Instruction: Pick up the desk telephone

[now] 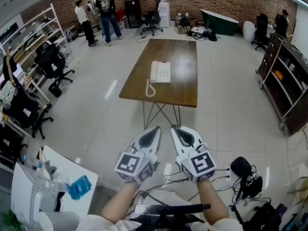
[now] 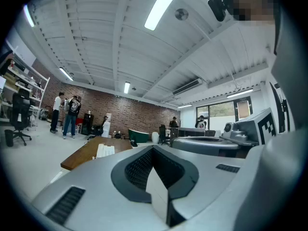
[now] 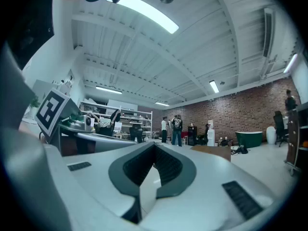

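Floor [image 1: 96, 114]: pale, glossy tiles across the whole room; it lies between the person and the desk.
Table [image 1: 180, 81]: brown wooden top on thin metal legs; at 12 o'clock from both grippers in the head view, well apart from them.
Shelf unit [image 1: 288, 81]: dark wood, on castors; at 3 o'clock along the right edge.
Office chair [image 1: 53, 64]: black; at 9 o'clock, beside a white rack.
People [image 1: 106, 8]: a small group standing at 11 o'clock by the brick wall, far beyond the table.
Left gripper [image 1: 154, 130]: held level, pointing to 12 o'clock toward the table; jaws clenched together with nothing between them, as the left gripper view shows.
Right gripper [image 1: 175, 128]: just beside the left one, at its 3 o'clock, level; jaws likewise pressed together and empty, as the right gripper view shows.
Desk telephone [image 1: 160, 72]: white, handset resting on its cradle; it sits on the table's left half, toward the near end; neither gripper touches it.
Cord [image 1: 150, 88]: white, looping from the telephone toward 6 o'clock, to the table's near edge.
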{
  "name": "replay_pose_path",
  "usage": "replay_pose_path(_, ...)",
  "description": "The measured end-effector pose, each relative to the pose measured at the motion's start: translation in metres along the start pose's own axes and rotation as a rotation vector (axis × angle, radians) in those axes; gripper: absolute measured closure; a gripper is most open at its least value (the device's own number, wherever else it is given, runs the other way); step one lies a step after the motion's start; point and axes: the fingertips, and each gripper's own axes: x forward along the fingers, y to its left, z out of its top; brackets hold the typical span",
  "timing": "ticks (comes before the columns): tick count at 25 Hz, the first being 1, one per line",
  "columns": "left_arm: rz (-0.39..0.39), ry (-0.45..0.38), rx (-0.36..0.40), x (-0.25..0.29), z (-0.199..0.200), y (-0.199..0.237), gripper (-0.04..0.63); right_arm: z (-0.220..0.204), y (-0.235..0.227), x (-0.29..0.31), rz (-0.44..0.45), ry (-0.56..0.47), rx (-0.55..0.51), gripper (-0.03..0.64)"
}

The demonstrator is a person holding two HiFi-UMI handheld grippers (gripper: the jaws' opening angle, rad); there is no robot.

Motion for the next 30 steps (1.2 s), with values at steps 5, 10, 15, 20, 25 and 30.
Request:
replay_pose_path(5, 0.012, -0.017, -0.003, 0.008, 0.001, -0.013, 0.592, -0.003, -0.010, -0.009, 0.025, 0.001, -0.002, 0.614)
replay_pose_path(10, 0.036, -0.025, 0.002, 0.010, 0.001, -0.016, 0.592, -0.003, -0.016, -0.015, 0.036, -0.007, 0.001, 0.614)
replay_pose_path(15, 0.037, -0.022, -0.004, 0.010, -0.002, -0.014, 0.592, -0.007, -0.014, -0.014, 0.043, -0.002, 0.000, 0.614)
replay_pose_path(20, 0.029, -0.016, -0.015, 0.016, -0.010, -0.011, 0.592, -0.014, -0.020, -0.010, 0.038, 0.006, 0.000, 0.614)
replay_pose_path(25, 0.022, -0.016, -0.037, 0.029, -0.015, -0.002, 0.592, -0.020, -0.029, 0.000, 0.029, 0.018, -0.004, 0.614)
replay_pose_path(30, 0.017, -0.023, -0.054, 0.046, -0.020, 0.013, 0.592, -0.023, -0.040, 0.018, 0.025, 0.034, -0.020, 0.614)
